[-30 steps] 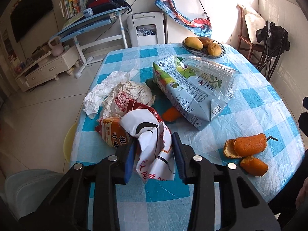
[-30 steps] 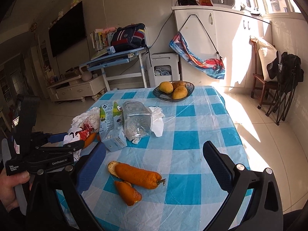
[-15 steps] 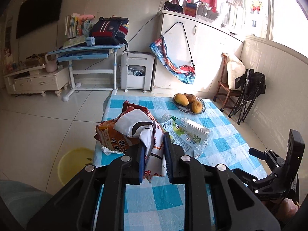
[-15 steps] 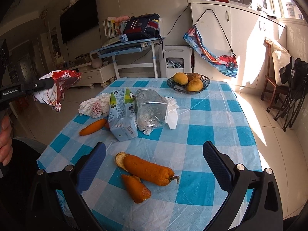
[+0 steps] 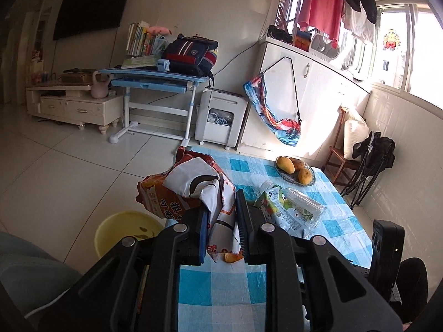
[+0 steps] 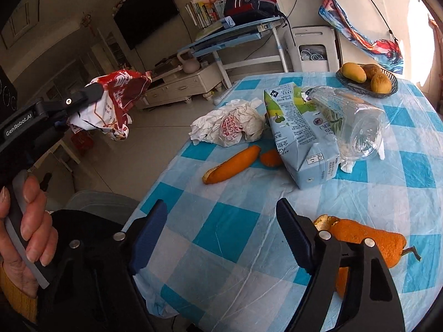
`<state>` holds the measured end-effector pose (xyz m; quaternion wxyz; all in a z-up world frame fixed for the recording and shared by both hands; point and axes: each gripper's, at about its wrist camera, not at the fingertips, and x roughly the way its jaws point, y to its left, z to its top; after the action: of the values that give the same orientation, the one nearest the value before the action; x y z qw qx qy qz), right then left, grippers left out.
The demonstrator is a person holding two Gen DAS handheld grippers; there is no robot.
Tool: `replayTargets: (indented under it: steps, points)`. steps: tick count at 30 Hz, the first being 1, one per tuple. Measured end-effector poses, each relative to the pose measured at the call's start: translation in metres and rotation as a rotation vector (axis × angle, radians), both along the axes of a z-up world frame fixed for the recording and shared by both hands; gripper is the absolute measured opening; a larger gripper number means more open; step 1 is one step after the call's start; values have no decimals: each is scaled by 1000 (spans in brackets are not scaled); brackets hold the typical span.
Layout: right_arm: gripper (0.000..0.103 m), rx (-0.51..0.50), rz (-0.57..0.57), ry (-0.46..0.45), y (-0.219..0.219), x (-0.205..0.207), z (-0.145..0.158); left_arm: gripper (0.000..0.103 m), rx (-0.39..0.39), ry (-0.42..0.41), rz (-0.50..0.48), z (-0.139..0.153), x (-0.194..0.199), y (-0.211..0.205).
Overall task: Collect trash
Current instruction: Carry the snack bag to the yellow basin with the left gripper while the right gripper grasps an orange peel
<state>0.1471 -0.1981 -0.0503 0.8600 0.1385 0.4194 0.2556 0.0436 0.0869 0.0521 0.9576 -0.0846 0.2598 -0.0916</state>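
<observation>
My left gripper [image 5: 221, 221] is shut on a crumpled red, orange and white snack wrapper [image 5: 191, 188], held in the air off the table's left side; the right wrist view shows that wrapper [image 6: 110, 102] hanging from the left gripper [image 6: 83, 96]. My right gripper [image 6: 221, 229] hovers low over the blue checked table [image 6: 249, 221], jaws closing with nothing between them. Just right of its right finger lies orange peel [image 6: 368, 243]. Farther off lie another peel strip [image 6: 232, 163], crumpled paper [image 6: 229, 124], a juice carton [image 6: 299, 132] and a clear plastic bottle [image 6: 351, 121].
A yellow bin [image 5: 124, 229] stands on the floor left of the table. A bowl of mangoes [image 6: 365, 78] sits at the table's far end. A hand [image 6: 25, 221] grips the left tool. A blue desk [image 5: 155, 83] and white cabinet [image 5: 304, 88] stand beyond.
The left gripper lifted the wrapper off the table and carried it left, above the floor. The right gripper swung left and lower over the table, and its jaws narrowed.
</observation>
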Motion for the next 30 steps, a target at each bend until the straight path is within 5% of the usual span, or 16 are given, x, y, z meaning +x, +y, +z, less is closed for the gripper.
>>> replayTargets:
  steps: [5, 10, 16, 23, 30]
  points:
    - [59, -11, -89, 91, 30, 32, -15, 19, -24, -11, 4, 0, -8, 12]
    - [56, -101, -133, 76, 46, 54, -15, 19, -21, -20, -1, -1, -13, 15]
    - [20, -147, -87, 74, 39, 64, -20, 19, -38, -23, 3, 0, -14, 16]
    - [16, -68, -51, 28, 20, 34, -13, 19, -93, -18, 24, -1, -14, 32]
    - [16, -19, 69, -35, 57, 31, 10, 19, -209, 19, 145, 1, -7, 90]
